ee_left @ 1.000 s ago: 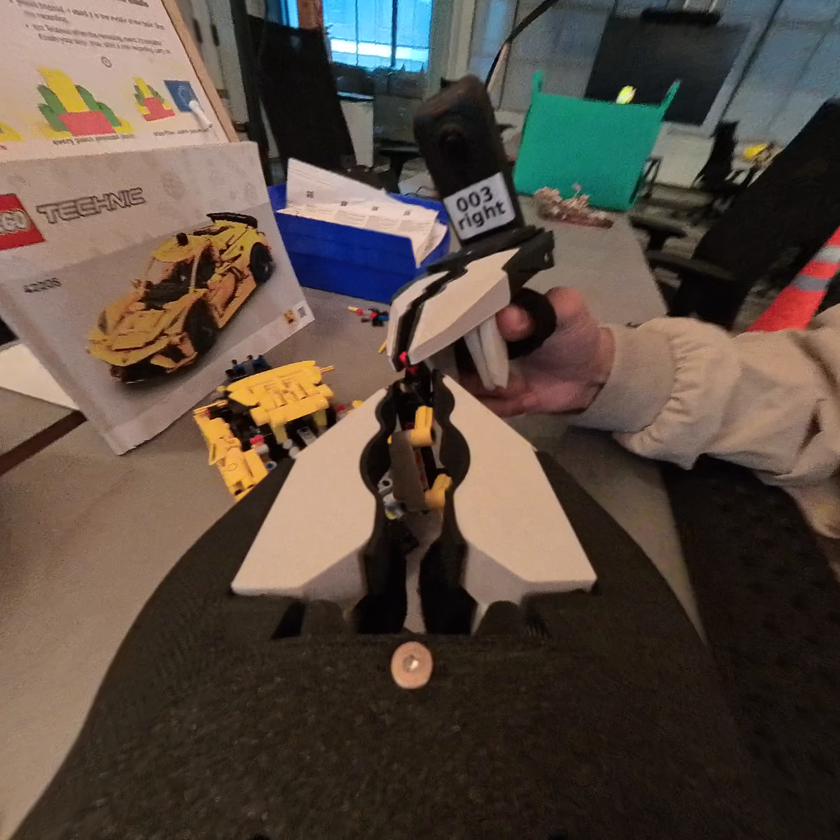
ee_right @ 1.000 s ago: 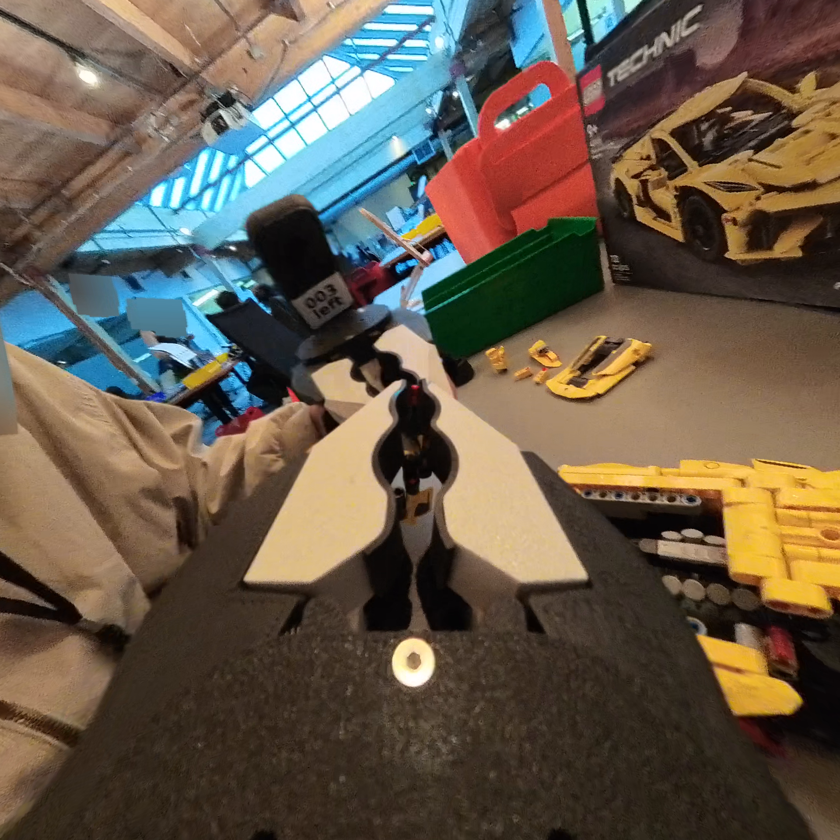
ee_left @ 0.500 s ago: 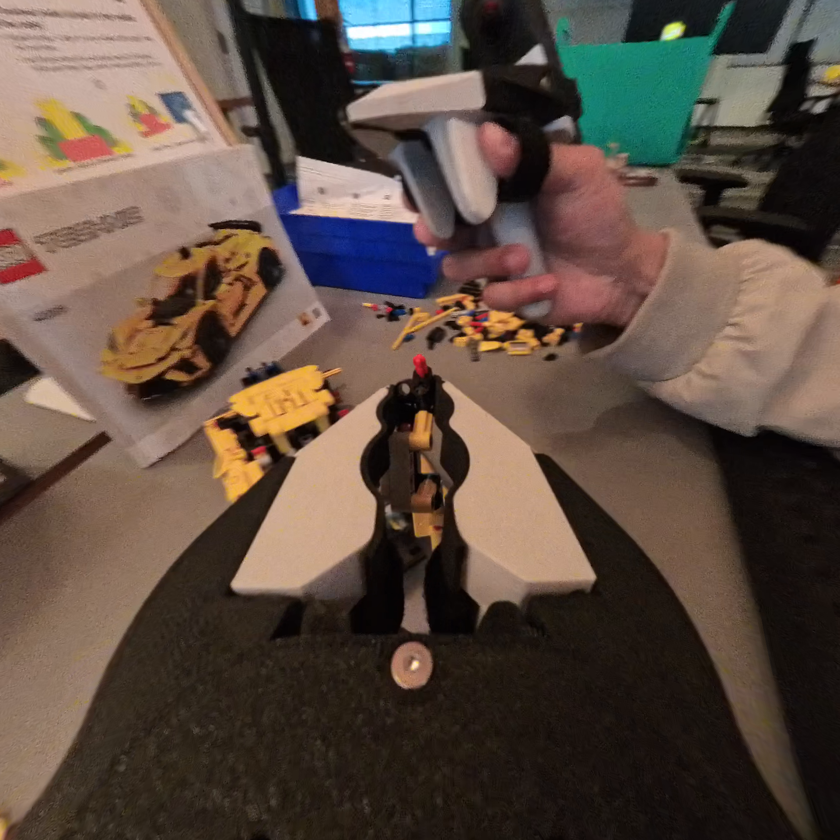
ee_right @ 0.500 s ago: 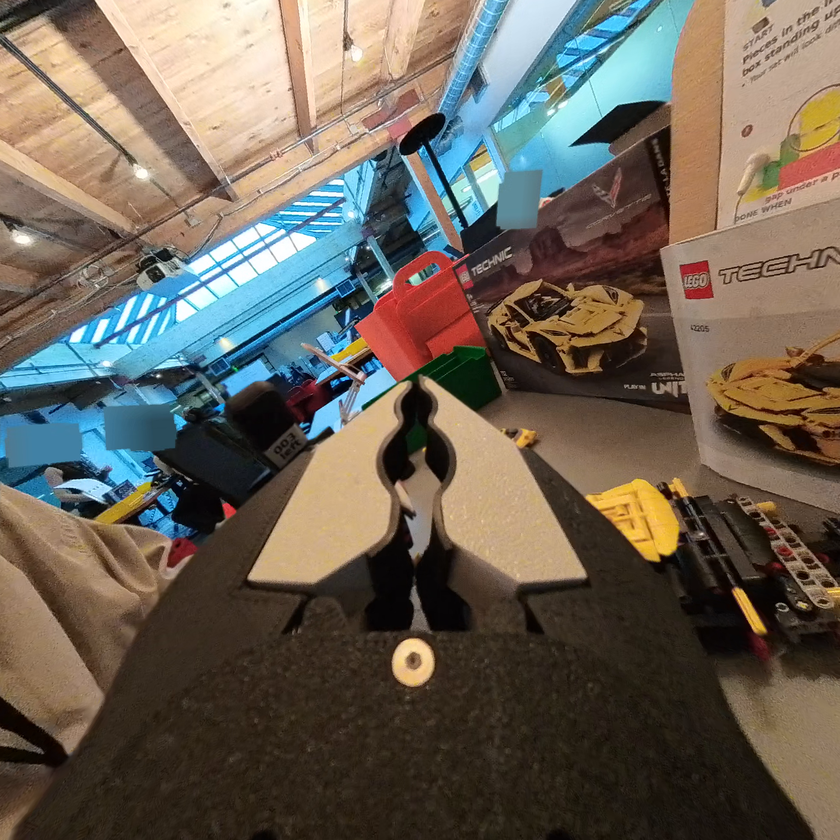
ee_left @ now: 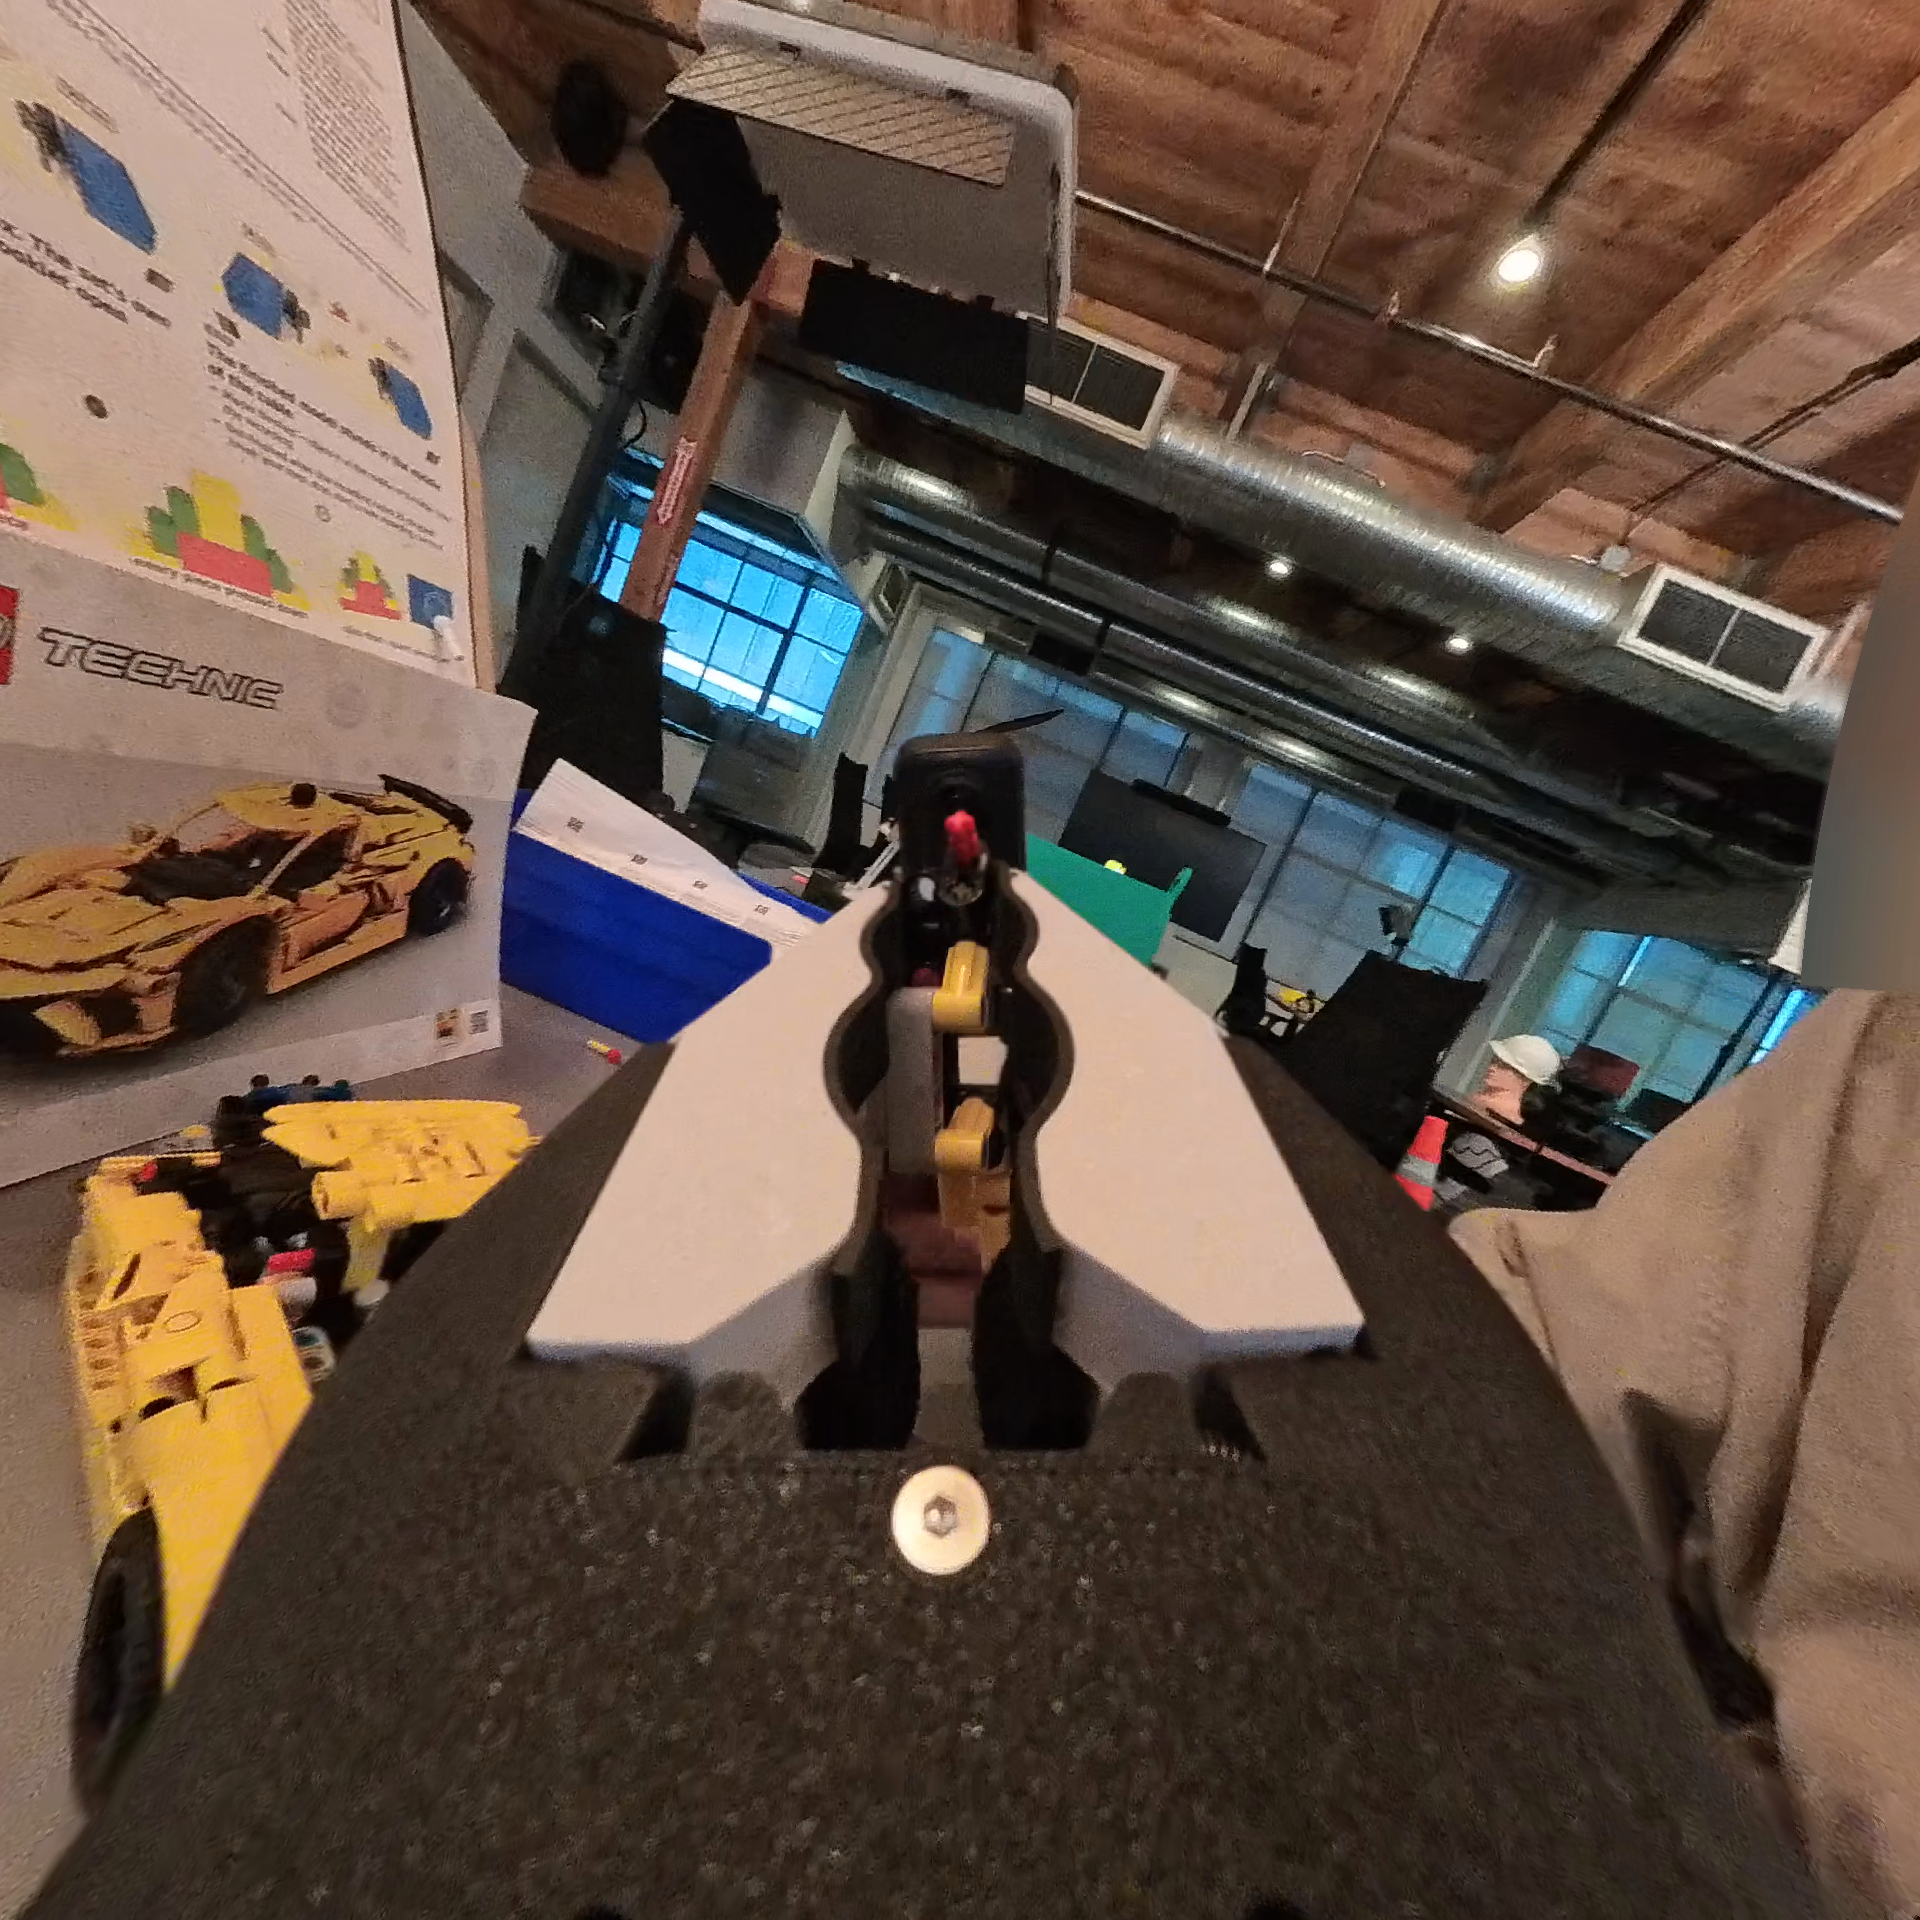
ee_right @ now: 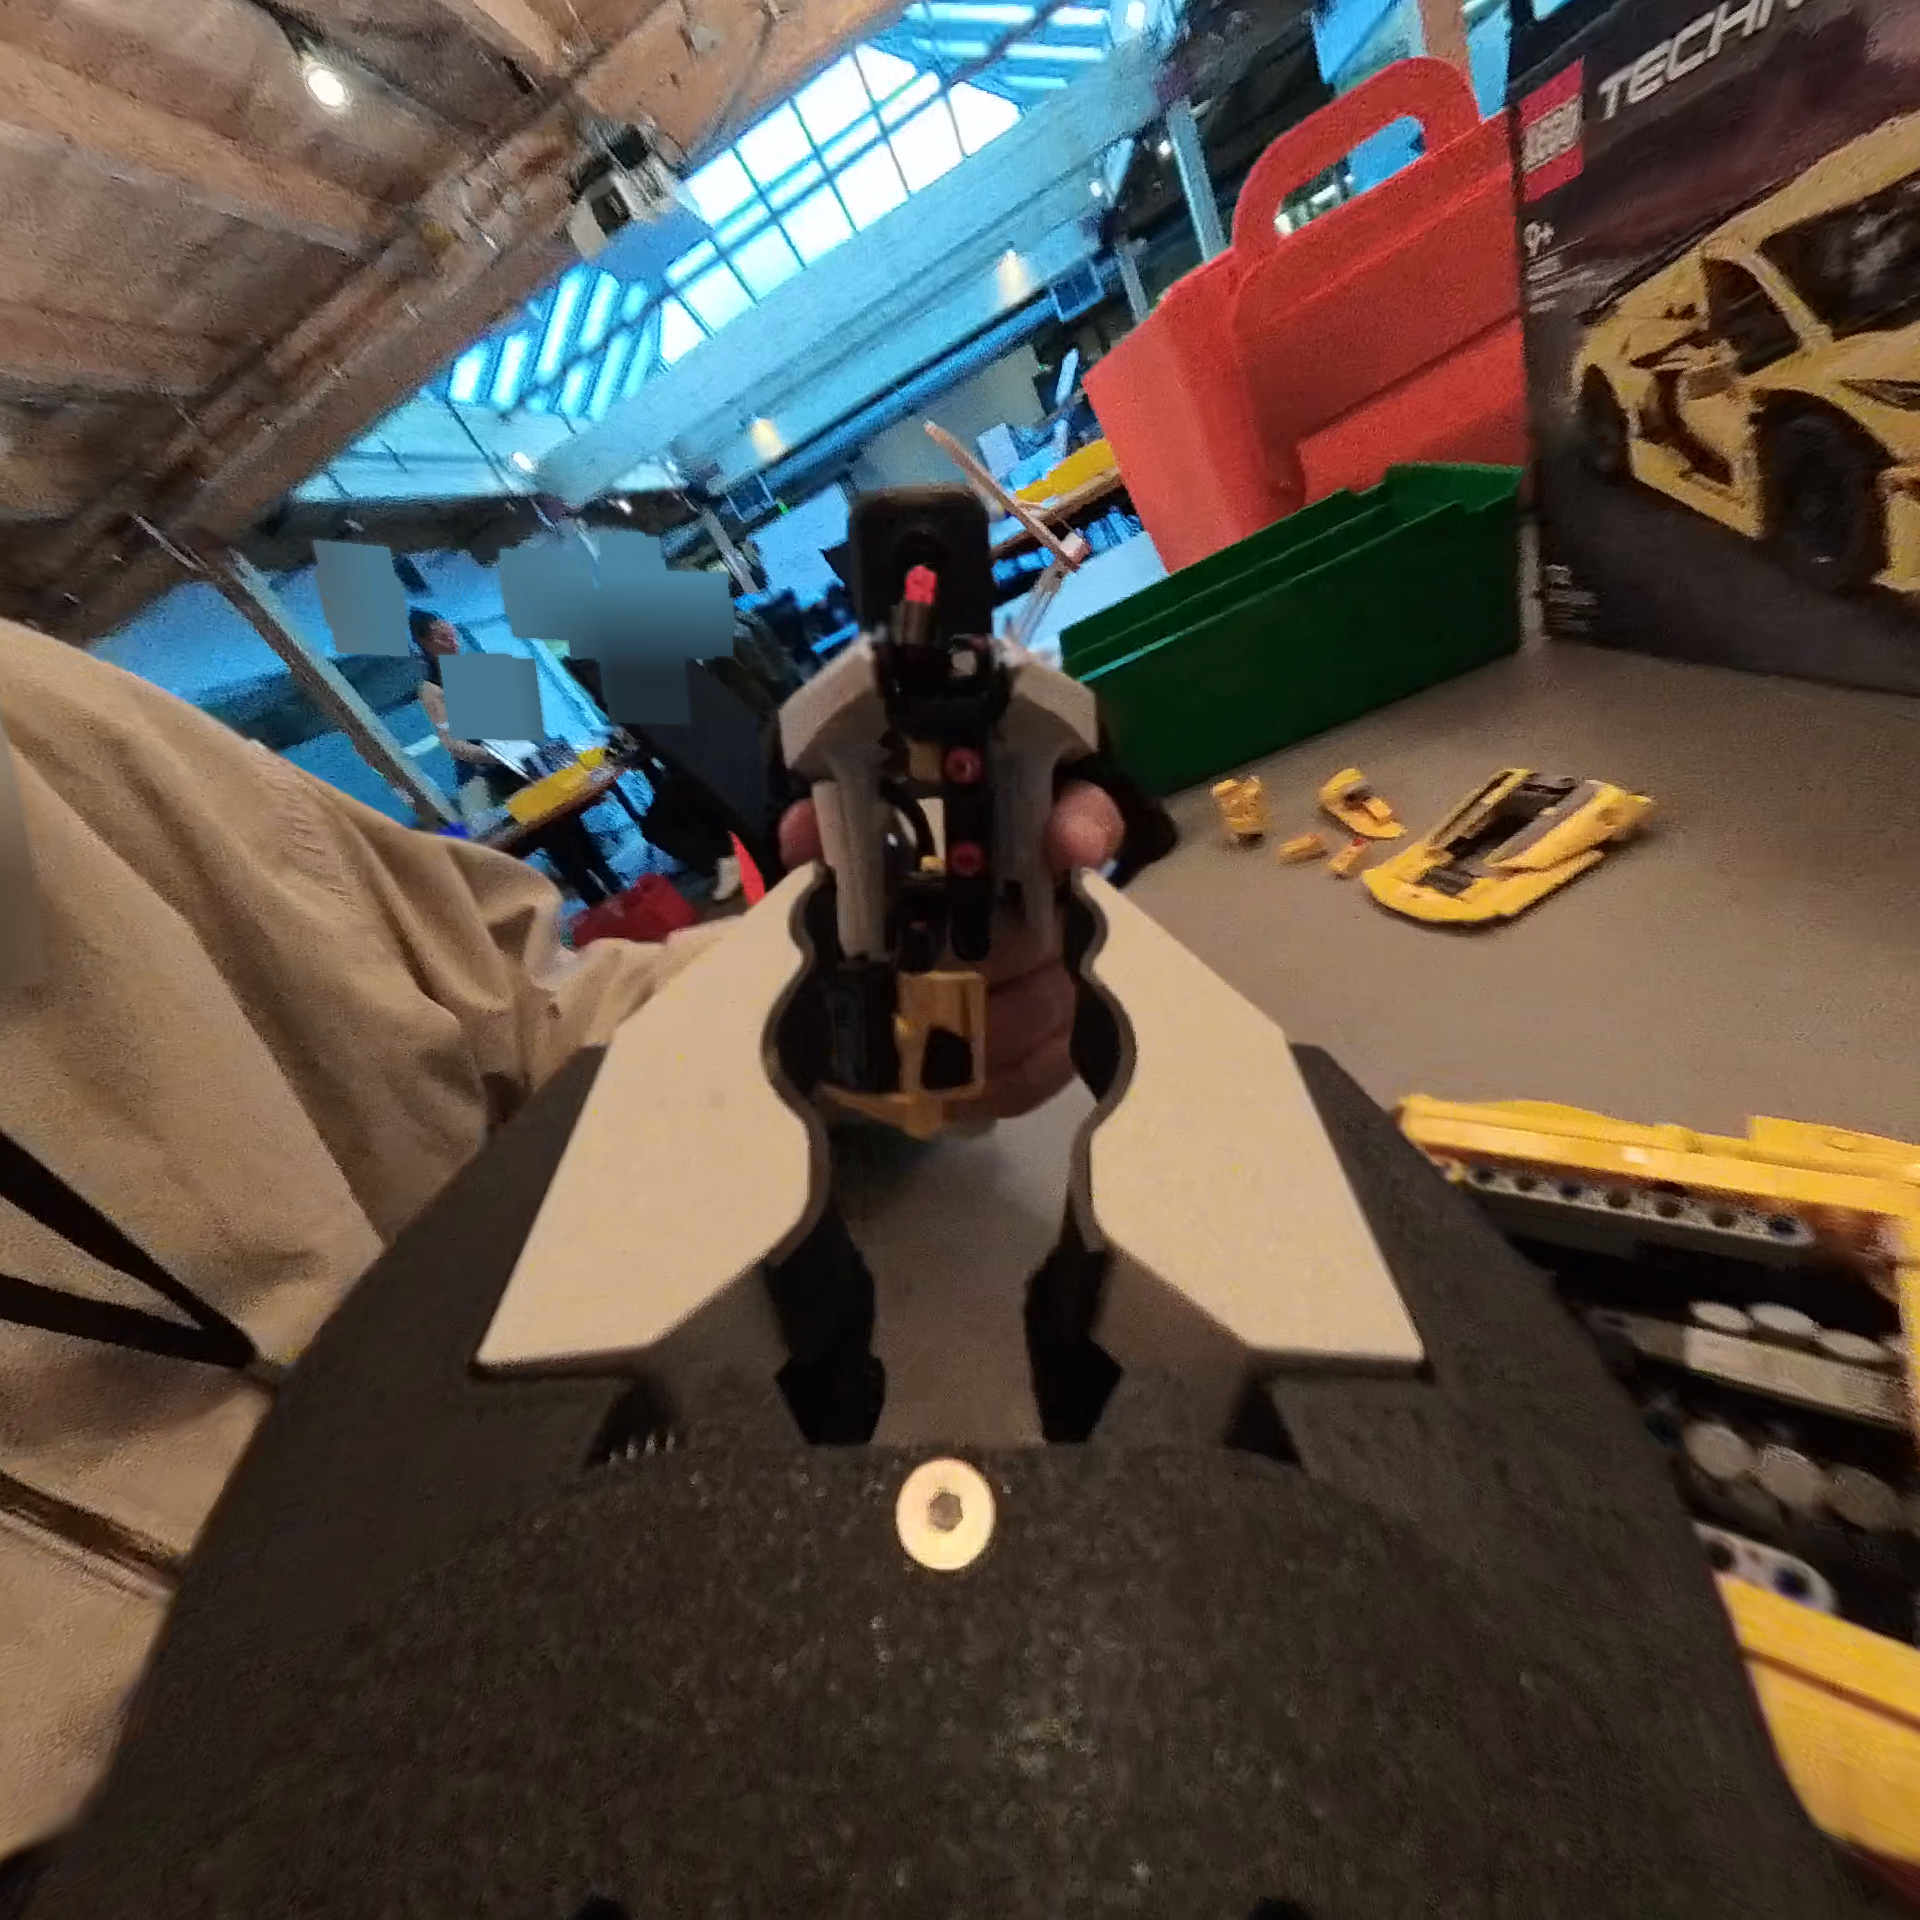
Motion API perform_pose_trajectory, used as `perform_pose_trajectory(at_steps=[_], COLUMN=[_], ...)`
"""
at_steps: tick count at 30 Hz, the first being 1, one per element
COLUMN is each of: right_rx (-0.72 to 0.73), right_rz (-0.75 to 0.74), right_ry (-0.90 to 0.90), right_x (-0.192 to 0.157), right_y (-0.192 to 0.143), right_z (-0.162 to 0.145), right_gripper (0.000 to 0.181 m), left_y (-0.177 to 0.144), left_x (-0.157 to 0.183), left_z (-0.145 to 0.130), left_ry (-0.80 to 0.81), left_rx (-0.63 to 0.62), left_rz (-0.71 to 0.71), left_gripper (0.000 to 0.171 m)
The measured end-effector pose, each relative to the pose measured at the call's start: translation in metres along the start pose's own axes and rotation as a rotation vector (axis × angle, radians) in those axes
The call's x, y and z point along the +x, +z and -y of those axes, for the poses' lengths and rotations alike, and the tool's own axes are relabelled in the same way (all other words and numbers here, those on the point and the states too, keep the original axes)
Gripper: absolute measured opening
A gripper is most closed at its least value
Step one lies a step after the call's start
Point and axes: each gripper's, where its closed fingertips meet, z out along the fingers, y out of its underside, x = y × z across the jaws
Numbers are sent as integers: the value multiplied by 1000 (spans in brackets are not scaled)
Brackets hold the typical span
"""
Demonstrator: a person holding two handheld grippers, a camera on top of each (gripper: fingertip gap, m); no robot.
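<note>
two grippers facing each other over a small brick assembly

the left gripper [ee_left: 951,914] is clamping a small brick assembly [ee_left: 951,1070] between its pale fingers [ee_left: 748,1132], with the jaws drawn close together around it. the piece is made of yellow, grey and black parts, and a red pin [ee_left: 958,831] is sticking out past the fingertips. this gripper is pointing up and away from the worktop [ee_left: 42,1351], toward the wooden ceiling.

the right gripper [ee_right: 940,894] is standing with its jaws spread apart, gripping nothing. straight ahead of it, the left gripper [ee_right: 935,727] is showing head-on, held in a hand [ee_right: 1023,987], with the same brick assembly [ee_right: 925,935] reaching toward the open gap. whether the assembly is already lying between the right fingers [ee_right: 665,1174] or just in front of them is something i cannot tell.

on the worktop beside the left gripper a partly built yellow car model [ee_left: 208,1299] is sitting near an instruction booklet [ee_left: 239,883] that is leaning upright, and a blue bin [ee_left: 613,935] with papers is standing behind it. in the right wrist view a yellow car panel [ee_right: 1496,847] and a few loose yellow pieces [ee_right: 1299,821] are lying apart on the grey surface, near a green tray [ee_right: 1299,613], a red container [ee_right: 1340,343] and a printed box [ee_right: 1725,343]. a beige sleeve [ee_right: 208,935] is filling the left side
</note>
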Motion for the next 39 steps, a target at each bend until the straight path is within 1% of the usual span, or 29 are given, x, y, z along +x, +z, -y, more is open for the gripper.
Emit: perform_pose_trajectory(at_steps=[1,2,3,4,5,6,7,9,10,12,14,16,17,20,22,26,28,29,31,34,36,37,38,39], right_rx=[37,38,29,58,112,135,146,105,80,59,135,235,294,434,475,416,407,408,404,364,339,328,318,297], right_rz=[32,33,-2,-43,-57,-59,-50,10,5,-31,-83,-70,-72,-15,21,-11,-19,-12,-17,-17,-45,-46,-46,-67], right_ry=[44,64,54,36,19,9,20,47,59,15,-33,6,25,87,90,47,27,27,35,35,-3,-49,-89,-120], right_x=[-5,-5,0,6,8,8,8,1,1,3,6,7,10,13,10,11,9,8,9,10,11,8,5,5], right_y=[4,8,8,5,-1,-4,-7,-5,-5,-7,-16,-29,-36,-47,-46,-28,-21,-20,-21,-19,-20,-21,-24,-29], right_z=[5,5,4,9,17,20,22,17,15,15,29,44,51,62,63,53,50,50,50,45,43,44,46,47], right_gripper=[40,40,31,26,29,34,33,8,7,6,6,6,6,6,5,6,6,7,6,6,7,16,32,42], left_y=[1,2,3,4,4,4,4,4,4,2,0,-3,-3,2,7,11,12,12,7,4,2,1,0,-2], left_x=[-2,-1,1,1,1,3,4,3,2,1,-2,-4,-5,-6,-4,-1,-1,-3,-5,-6,-7,-6,-8,-10], left_z=[-1,-3,-5,-7,-8,-7,-5,-6,-8,-6,0,3,2,-9,-16,-17,-17,-18,-11,-14,-15,-15,-14,-13], left_ry=[20,36,37,33,25,9,-9,-10,9,27,7,-2,1,-10,-66,-168,-166,-146,-122,-99,-67,-61,-59,-54], left_rx=[-2,-10,-29,-44,-52,-40,-25,-25,-32,-34,-17,-5,-12,-47,-58,-16,-5,-7,23,-38,-77,-88,-93,-100], left_rz=[21,18,11,12,11,1,-13,-3,3,5,11,14,15,16,-15,-49,-41,-23,-14,-16,-7,-9,-3,11], left_gripper=[15,15,15,15,16,16,15,16,16,15,18,26,27,27,27,27,27,16,15,15,15,15,15,15])
